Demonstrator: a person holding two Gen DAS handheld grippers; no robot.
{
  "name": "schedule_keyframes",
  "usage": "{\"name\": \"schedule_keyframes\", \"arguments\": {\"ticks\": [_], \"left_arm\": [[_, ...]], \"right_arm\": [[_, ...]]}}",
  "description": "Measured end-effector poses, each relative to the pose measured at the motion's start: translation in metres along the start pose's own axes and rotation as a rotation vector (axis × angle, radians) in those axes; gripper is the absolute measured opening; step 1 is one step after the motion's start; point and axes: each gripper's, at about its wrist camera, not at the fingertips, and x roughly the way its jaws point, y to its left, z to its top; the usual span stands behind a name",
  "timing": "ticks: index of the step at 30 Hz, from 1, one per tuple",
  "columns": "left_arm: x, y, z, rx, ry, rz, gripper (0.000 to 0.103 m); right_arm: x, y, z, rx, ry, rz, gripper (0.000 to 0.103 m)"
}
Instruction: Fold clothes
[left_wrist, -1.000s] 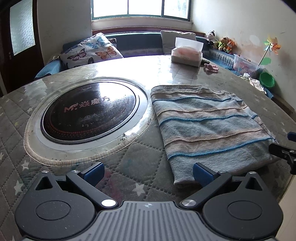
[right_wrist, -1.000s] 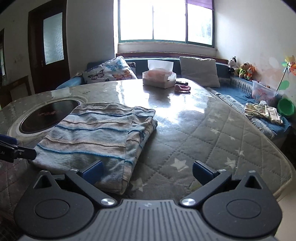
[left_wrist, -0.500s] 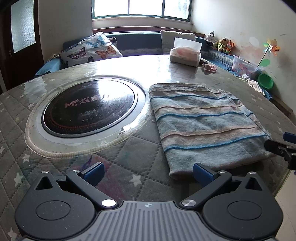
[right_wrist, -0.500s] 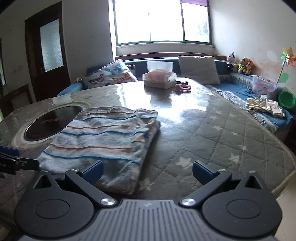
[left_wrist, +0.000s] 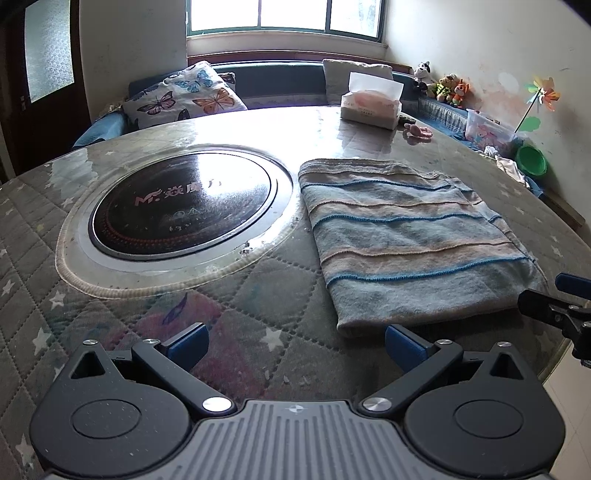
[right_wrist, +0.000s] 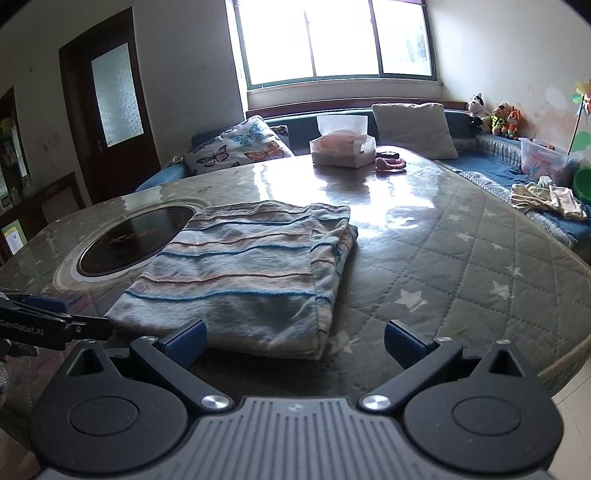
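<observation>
As both grippers, left (left_wrist: 294, 343) and right (right_wrist: 294, 341), were drawn back with fingers spread and empty, the cloth (left_wrist: 413, 236) is judged folded.

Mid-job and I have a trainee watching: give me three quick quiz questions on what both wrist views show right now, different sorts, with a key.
1. True or false: the left gripper is shut on the striped cloth.
2. Multiple choice: on the table, the tissue box stands A) on the cloth, B) beyond the cloth, toward the window, C) on the black round cooktop.
3. Fill in: the right gripper has its jaws ____ and holds nothing.

Key: 1 false, both grippers are open and clear of the folded cloth; 2 B; 3 open.
</observation>
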Motion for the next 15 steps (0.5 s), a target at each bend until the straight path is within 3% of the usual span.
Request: {"name": "schedule_keyframes", "arguments": {"ticks": [15], "left_arm": [[-0.005, -0.002, -0.010, -0.003, 0.012, 0.005, 0.103]], "right_arm": [[-0.001, 0.012, -0.009, -0.016, 0.030, 0.020, 0.103]]}}
